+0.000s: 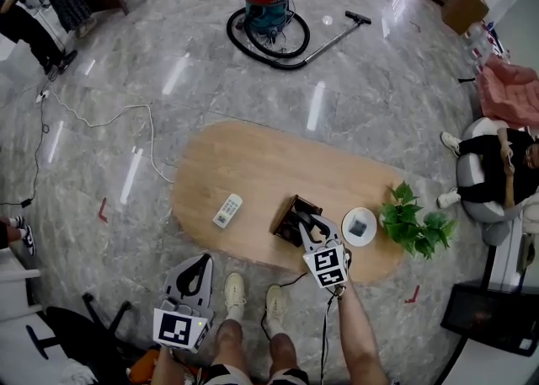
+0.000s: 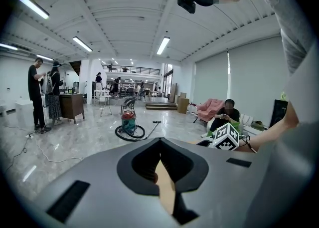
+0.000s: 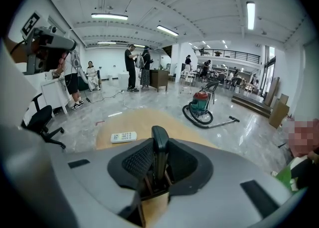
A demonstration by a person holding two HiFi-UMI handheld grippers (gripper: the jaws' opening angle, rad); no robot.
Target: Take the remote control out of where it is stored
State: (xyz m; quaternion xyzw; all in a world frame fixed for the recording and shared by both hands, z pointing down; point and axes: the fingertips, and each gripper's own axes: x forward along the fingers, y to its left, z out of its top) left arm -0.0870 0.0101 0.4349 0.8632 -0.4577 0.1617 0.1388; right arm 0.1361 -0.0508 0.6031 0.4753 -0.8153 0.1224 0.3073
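The right gripper (image 3: 159, 146) is found closed on a black remote control (image 3: 160, 133). The remote is pinched upright between the ribbed pads (image 3: 135, 159), and its rounded top stands clear above them. Its lower end is seen still within the wooden holder (image 3: 147, 186), whose slotted walls show directly beneath the jaws. In the head view the same gripper (image 1: 313, 228) is placed over the dark holder (image 1: 286, 215), which stands on the oval wooden table (image 1: 253, 160) close to the person's edge. The marker cube (image 1: 328, 264) is noted at the rear of this gripper. A white remote (image 1: 227, 211) is recorded lying flat on the table to the left of the holder, apart from it, and it also appears in the right gripper view (image 3: 123, 136). A white round dish (image 1: 360, 227) carrying a small dark item is set just to the right of the holder. A green potted plant (image 1: 417, 223) is placed beyond the dish at the table's end. The left gripper (image 1: 199, 267) is held off the table, over the floor beside the person's shoes (image 1: 235, 289). In the left gripper view its jaw tips (image 2: 159, 142) are seen meeting with nothing between them, and only tabletop shows through the gap behind them. A red and teal vacuum cleaner (image 1: 268, 0) is noted on the marble floor beyond the table.
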